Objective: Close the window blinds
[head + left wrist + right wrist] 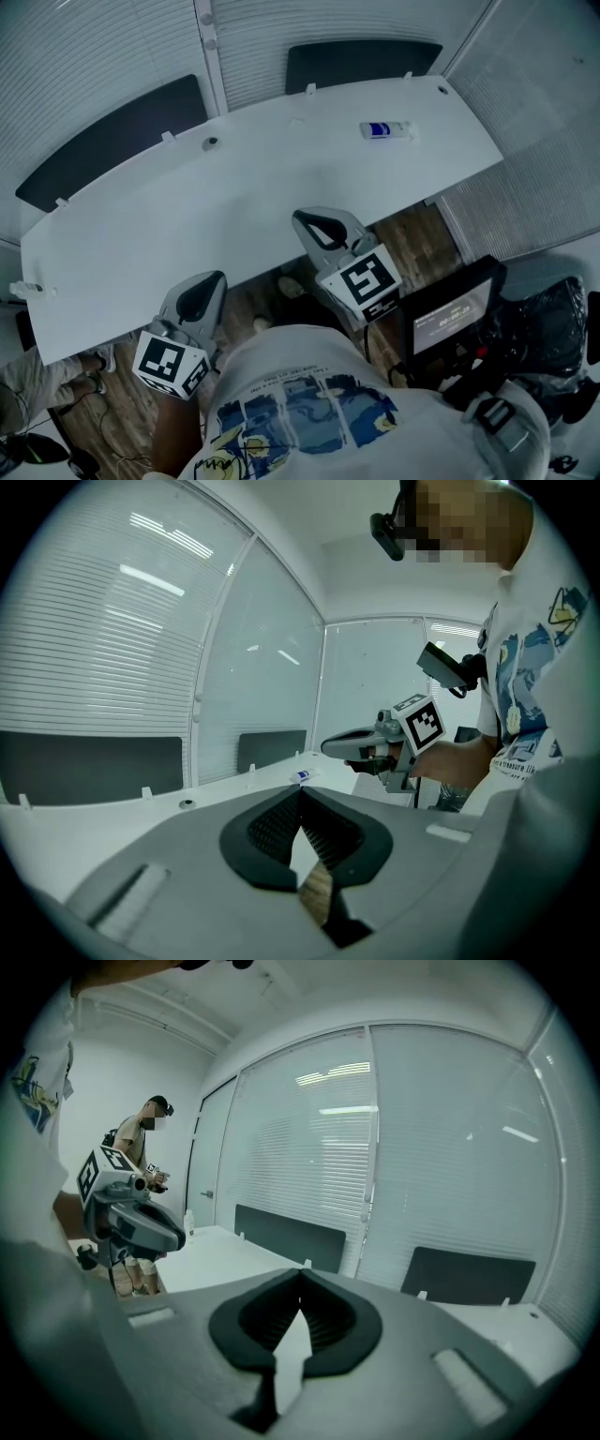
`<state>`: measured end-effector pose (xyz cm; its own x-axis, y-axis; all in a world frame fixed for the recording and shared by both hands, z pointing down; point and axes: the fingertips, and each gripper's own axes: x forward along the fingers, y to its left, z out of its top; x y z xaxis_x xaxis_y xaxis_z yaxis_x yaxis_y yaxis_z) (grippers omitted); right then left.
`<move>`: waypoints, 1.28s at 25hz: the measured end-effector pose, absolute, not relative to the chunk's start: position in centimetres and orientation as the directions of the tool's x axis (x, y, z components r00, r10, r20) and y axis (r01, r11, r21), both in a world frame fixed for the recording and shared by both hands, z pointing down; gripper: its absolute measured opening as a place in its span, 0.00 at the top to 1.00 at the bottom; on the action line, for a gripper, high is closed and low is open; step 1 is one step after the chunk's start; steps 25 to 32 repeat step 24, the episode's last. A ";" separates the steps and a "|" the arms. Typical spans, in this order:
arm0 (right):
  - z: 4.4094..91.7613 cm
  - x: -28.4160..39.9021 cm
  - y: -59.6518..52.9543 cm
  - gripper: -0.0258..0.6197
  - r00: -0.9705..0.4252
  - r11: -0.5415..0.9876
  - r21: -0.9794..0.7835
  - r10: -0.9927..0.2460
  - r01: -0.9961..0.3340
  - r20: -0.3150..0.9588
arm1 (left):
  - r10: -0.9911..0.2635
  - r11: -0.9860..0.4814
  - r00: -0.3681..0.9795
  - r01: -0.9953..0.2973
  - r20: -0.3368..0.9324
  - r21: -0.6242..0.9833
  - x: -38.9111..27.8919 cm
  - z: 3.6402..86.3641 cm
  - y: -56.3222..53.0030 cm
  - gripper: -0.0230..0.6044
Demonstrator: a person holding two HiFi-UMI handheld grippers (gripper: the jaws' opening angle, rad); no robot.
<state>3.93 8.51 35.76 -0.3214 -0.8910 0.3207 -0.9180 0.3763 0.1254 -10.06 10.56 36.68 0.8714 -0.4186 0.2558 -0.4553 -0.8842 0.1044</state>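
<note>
Slatted blinds (pixel 112 56) cover the windows behind a curved white desk (pixel 281 187); they also fill the left gripper view (pixel 103 639) and the right gripper view (pixel 309 1166). A window post (pixel 206 37) with small knobs stands between two panes. My left gripper (pixel 208 281) hangs at the desk's near edge, jaws shut with nothing in them (pixel 300 791). My right gripper (pixel 314 217) reaches slightly over the desk, also shut with nothing held (pixel 300 1274). Each gripper shows in the other's view: the right one (pixel 328 747) and the left one (pixel 173 1237). Both are well short of the blinds.
A small bottle (pixel 386 130) with a blue label lies on the desk's far right. Two dark panels (pixel 112 141) (pixel 361 61) stand along its back edge. A screen device (pixel 455 314) sits at my right. Another person (pixel 145 1147) stands at the room's far end.
</note>
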 end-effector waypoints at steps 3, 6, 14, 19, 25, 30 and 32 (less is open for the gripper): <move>36.0 3.5 8.2 0.96 -0.321 0.383 0.142 -0.887 -0.913 0.332 | -0.421 -0.882 0.869 -0.459 0.261 0.107 -10.3 36.6 10.3 0.96; 36.0 3.3 7.8 0.96 -0.322 0.385 0.146 -0.887 -0.911 0.331 | -0.424 -0.880 0.867 -0.463 0.263 0.106 -10.5 36.6 10.0 0.96; 36.1 3.0 6.9 0.96 -0.324 0.390 0.152 -0.885 -0.908 0.336 | -0.429 -0.877 0.864 -0.469 0.263 0.109 -10.7 36.6 9.1 0.96; 36.2 3.0 6.7 0.96 -0.320 0.388 0.151 -0.884 -0.909 0.341 | -0.426 -0.878 0.865 -0.466 0.265 0.111 -10.8 36.7 8.8 0.96; 36.5 3.0 6.3 0.96 -0.318 0.386 0.145 -0.882 -0.911 0.347 | -0.417 -0.883 0.872 -0.456 0.257 0.115 -10.8 37.2 8.5 0.96; 36.5 3.0 6.3 0.96 -0.318 0.386 0.145 -0.882 -0.911 0.347 | -0.417 -0.883 0.872 -0.456 0.257 0.115 -10.8 37.2 8.5 0.96; 36.5 3.0 6.3 0.96 -0.318 0.386 0.145 -0.882 -0.911 0.347 | -0.417 -0.883 0.872 -0.456 0.257 0.115 -10.8 37.2 8.5 0.96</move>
